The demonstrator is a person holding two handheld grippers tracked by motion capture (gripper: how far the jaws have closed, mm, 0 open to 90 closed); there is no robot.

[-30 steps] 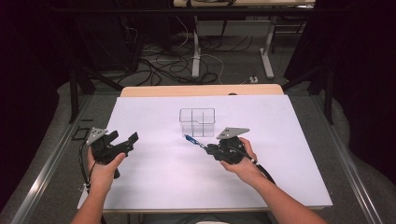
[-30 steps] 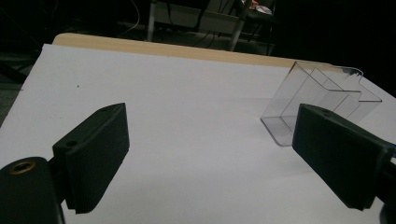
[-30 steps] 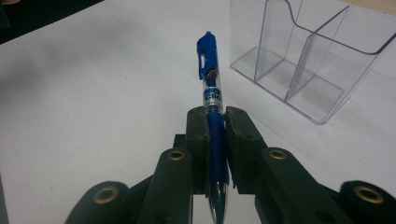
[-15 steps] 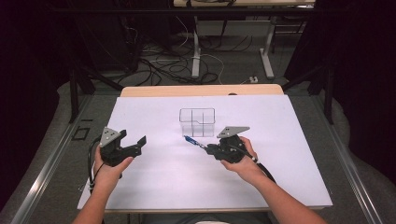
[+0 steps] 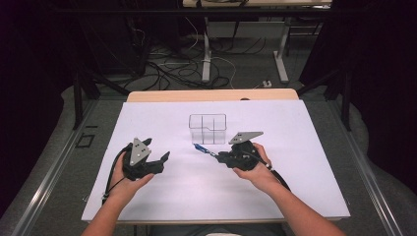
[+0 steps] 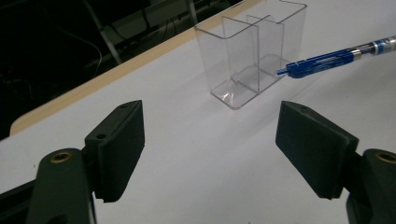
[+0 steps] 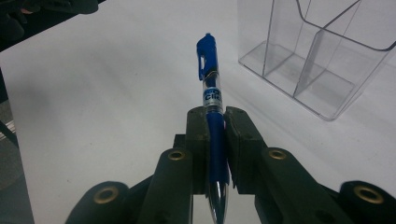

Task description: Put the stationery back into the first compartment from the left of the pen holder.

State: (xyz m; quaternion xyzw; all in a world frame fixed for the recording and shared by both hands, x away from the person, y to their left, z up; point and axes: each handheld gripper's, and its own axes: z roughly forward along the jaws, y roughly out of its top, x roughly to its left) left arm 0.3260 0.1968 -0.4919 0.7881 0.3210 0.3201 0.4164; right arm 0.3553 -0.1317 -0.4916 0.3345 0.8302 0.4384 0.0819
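Clear divided holder (image 5: 207, 129), one, just beyond one blue pen (image 5: 205, 150) pinched by right gripper (image 5: 220, 157); left gripper (image 5: 160, 160) spread, closing, empty; table (image 5: 295, 162) white.

My right gripper (image 7: 215, 135) clamps the pen (image 7: 211, 93) so its pads cover the mid barrel, and the tip runs off the bottom edge. In the left gripper view the pen's far end is cut by the right edge. The organizer (image 7: 322, 56) loses its top there; its label print is too small to read
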